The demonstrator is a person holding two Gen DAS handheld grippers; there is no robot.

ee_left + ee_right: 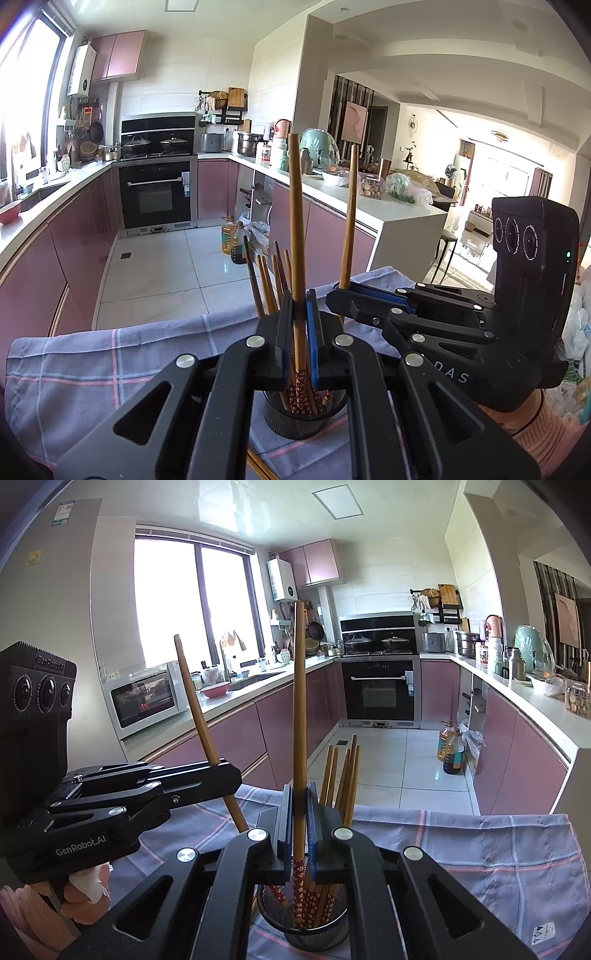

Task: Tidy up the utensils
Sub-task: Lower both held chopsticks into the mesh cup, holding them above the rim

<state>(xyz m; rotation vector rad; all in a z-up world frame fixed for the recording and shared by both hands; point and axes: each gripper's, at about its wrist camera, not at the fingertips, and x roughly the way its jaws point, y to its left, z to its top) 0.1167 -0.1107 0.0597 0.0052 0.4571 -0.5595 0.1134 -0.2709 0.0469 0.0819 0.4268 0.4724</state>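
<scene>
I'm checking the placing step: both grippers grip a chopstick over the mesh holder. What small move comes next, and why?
Probably lower the right gripper slightly and open its fingers: its chopstick stands upright with the patterned end already inside the mesh holder among the others. The left gripper could then follow with its chopstick.

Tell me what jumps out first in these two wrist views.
Each gripper is shut on a tall upright chopstick: the left gripper holds one, the right gripper another. Below them, a black mesh holder with more chopsticks stands on the grey checked cloth.
</scene>
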